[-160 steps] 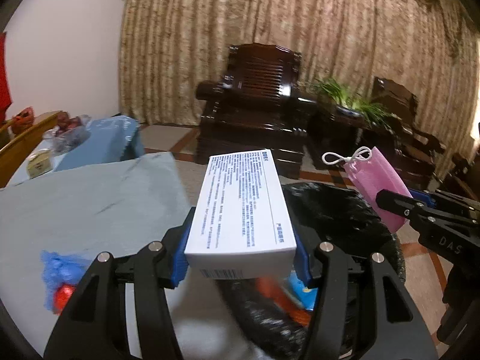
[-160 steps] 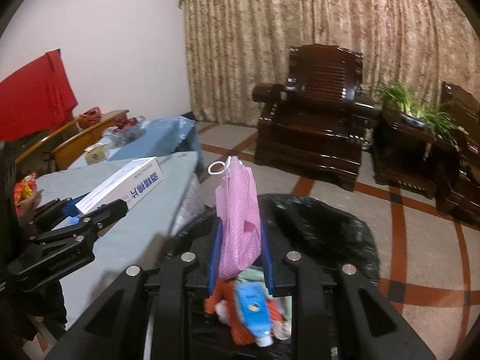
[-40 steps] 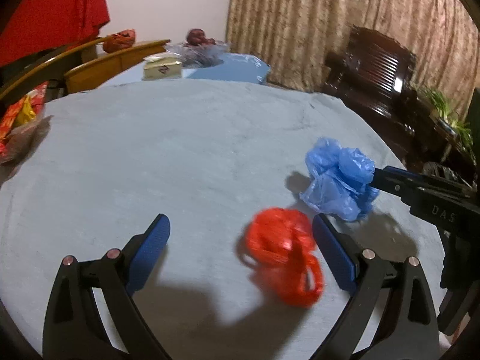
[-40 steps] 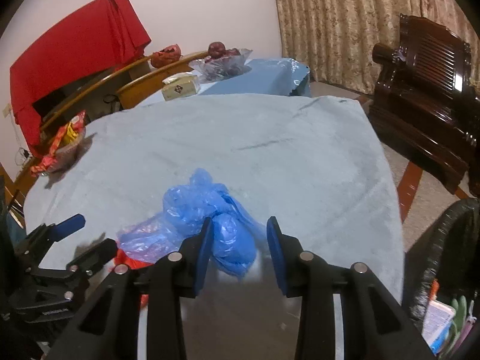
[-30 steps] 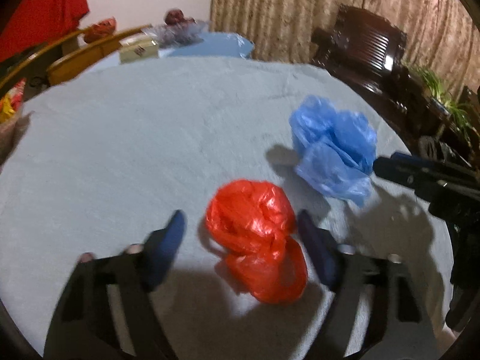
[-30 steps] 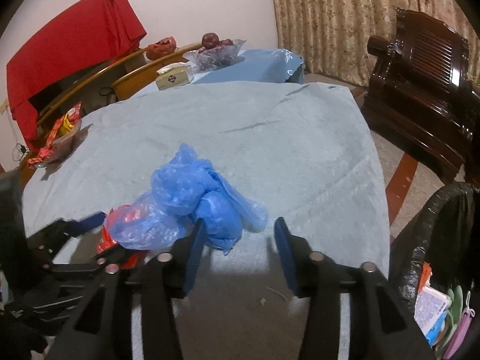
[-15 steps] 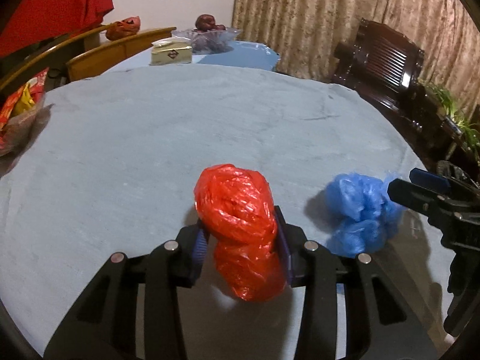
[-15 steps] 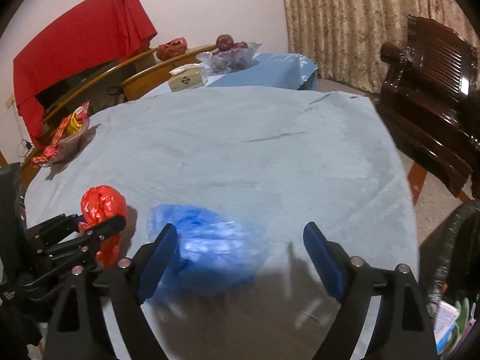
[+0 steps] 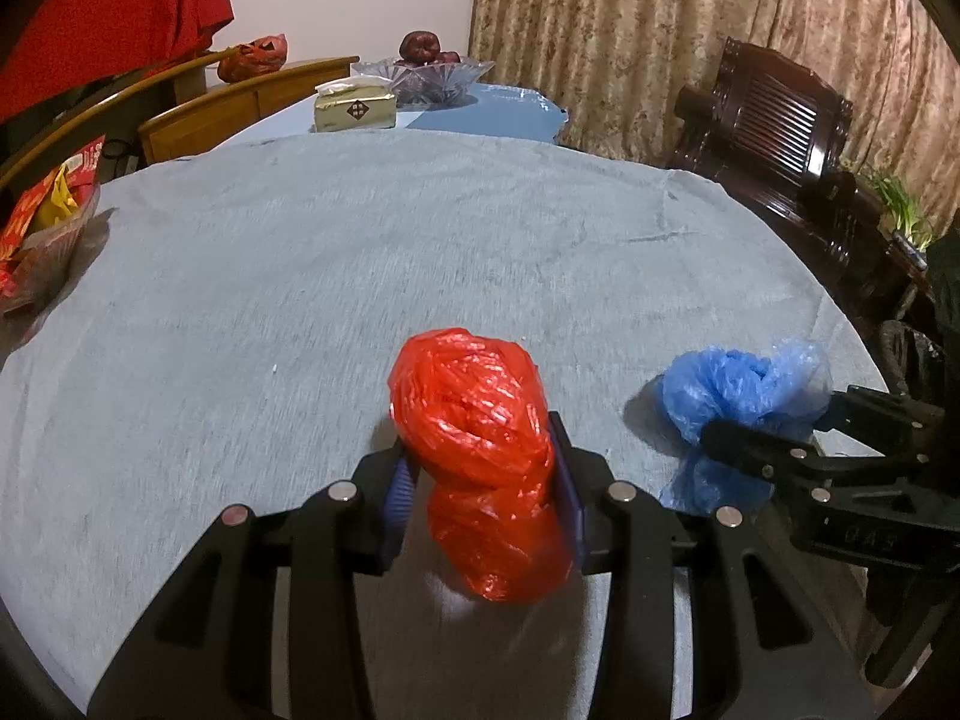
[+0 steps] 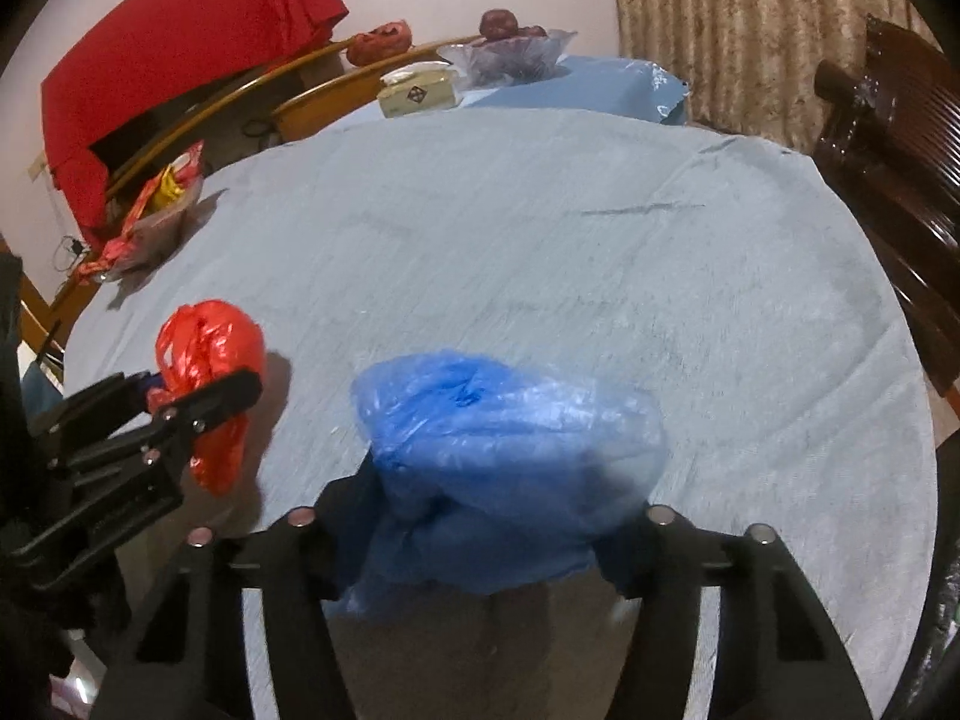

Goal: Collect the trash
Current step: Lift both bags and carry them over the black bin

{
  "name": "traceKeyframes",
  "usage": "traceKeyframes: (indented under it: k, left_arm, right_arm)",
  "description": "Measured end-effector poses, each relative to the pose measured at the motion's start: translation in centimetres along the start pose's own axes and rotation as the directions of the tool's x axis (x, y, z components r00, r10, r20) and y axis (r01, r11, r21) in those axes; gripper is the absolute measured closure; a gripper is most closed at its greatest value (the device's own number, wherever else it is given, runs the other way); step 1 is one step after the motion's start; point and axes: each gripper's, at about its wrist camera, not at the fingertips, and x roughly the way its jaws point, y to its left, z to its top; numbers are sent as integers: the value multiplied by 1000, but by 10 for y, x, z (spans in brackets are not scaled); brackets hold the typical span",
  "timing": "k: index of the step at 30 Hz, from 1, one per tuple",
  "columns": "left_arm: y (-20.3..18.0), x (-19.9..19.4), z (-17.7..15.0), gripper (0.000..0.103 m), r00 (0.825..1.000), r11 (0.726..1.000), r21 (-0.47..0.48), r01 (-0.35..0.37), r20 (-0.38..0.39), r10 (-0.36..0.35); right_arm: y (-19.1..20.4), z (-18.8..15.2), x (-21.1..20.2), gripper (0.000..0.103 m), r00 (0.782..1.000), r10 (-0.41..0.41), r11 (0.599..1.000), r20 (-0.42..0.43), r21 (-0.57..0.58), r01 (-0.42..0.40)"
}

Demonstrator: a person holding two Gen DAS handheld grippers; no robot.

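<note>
We read raised letters on the body of the right gripper (image 9: 774,429), seemingly "DAS", though they are faint; the cream box (image 9: 354,103) at the far end of the surface (image 9: 300,276) carries a dark diamond mark whose writing is too small to read

The red plastic bag (image 9: 480,468) sits between the fingers of the left gripper (image 9: 483,480), whose blue pads press its crumpled sides, so it is clamped; the upper wad bulges beyond the fingertips and a lower lobe hangs beneath. To its right, the blue plastic bag (image 10: 504,456) lies between the fingers of the right gripper, which have just been closing in on it; the dark pads meet both flanks of the bundle and squeeze it, with thin film spilling out near and below

Both bags are thin, glossy, wrinkled film knotted into loose balls. The surface is round and covered in a pale blue, soft, fuzzy cloth. At its far left edge lies a clear bag of red and yellow packets (image 10: 150,210), and farther away a cut-glass bowl (image 9: 423,75) holds dark red fruit
</note>
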Motion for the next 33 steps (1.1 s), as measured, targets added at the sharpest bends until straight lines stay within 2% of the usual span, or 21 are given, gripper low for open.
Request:
traceKeyframes:
  k: [7,15,21,33]
  left_arm:
    - [-12,-22,5,64,999,1000,14,3,37,-3]
    - [-49,-64,24,64,994,998,54,34,103,-39]
    - [-86,-97,32,64,986,994,84,74,141,-85]
    - [-155,-143,33,64,964,972,163,171,176,-199]
  right_arm:
    - [0,3,-41,49,997,-19,1000,80,4,19]
    - [-9,9,-113,48,978,-52,998,203,34,46]
    - [-23,5,-163,48,961,-84,996,265,63,70]
    - [-52,-18,-235,48,928,-162,985,336,111,132]
